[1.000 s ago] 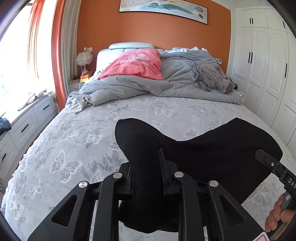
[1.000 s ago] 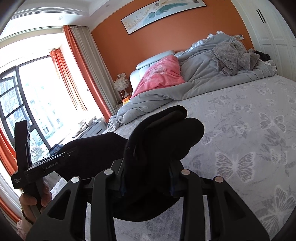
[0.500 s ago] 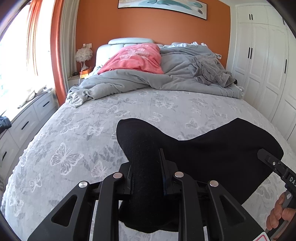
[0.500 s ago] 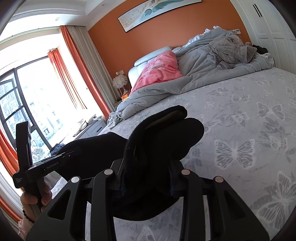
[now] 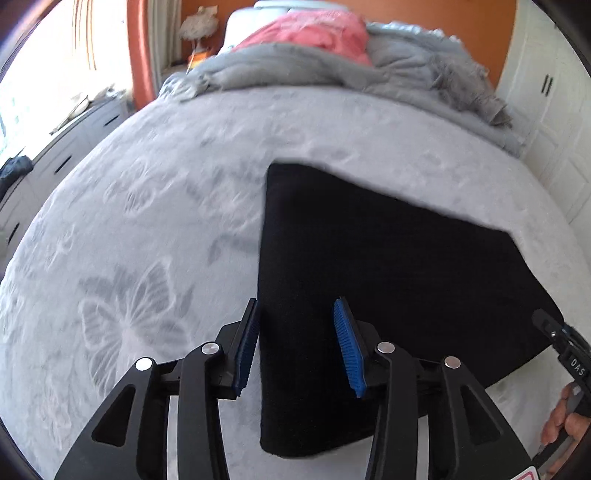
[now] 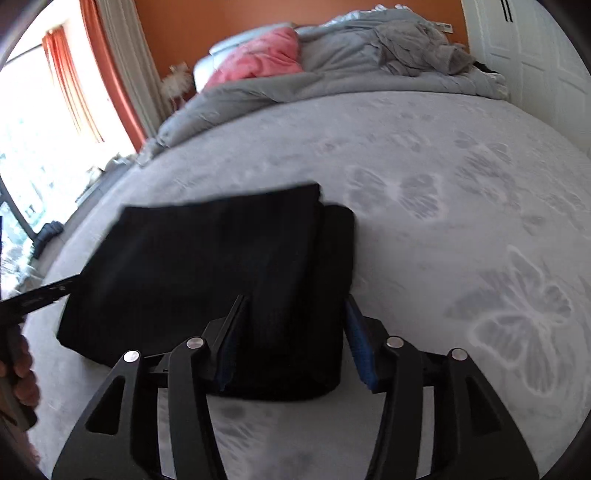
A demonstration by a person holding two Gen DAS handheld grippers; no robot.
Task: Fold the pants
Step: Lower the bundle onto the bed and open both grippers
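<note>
1. The black pants [image 5: 388,277] lie flat on the big grey bed cover [image 5: 147,221] with the butterfly prints. They look folded into a thick dark block.
2. The pants sit on the near part of the bed cover, well away from the pile of bedding at the far end.
3. The left gripper [image 5: 295,343] points down at the near left corner of the pants. Its jaws have just been opening. The blue pads [image 5: 347,347] stand apart, and the edge of the pants runs between them.
4. The left pad is right at the edge of the pants. The picture is blurry, so I cannot be sure if that pad brushes the cloth, but it does not look pinched.
5. The right gripper [image 6: 295,332] points down at the near right end of the pants [image 6: 207,273]. Its jaws have also just been opening, with a strip of the pants between them and a gap next to the right pad.
6. A hand [image 5: 565,417] holds the right gripper's handle, just past the right side of the pants.
7. Far behind the pants there is a grey blanket [image 5: 295,70] and a pink pillow [image 5: 314,33] in front of an orange wall [image 6: 192,29].
8. A white closet [image 5: 546,96] stands to the right of the pants, past the bed.
</note>
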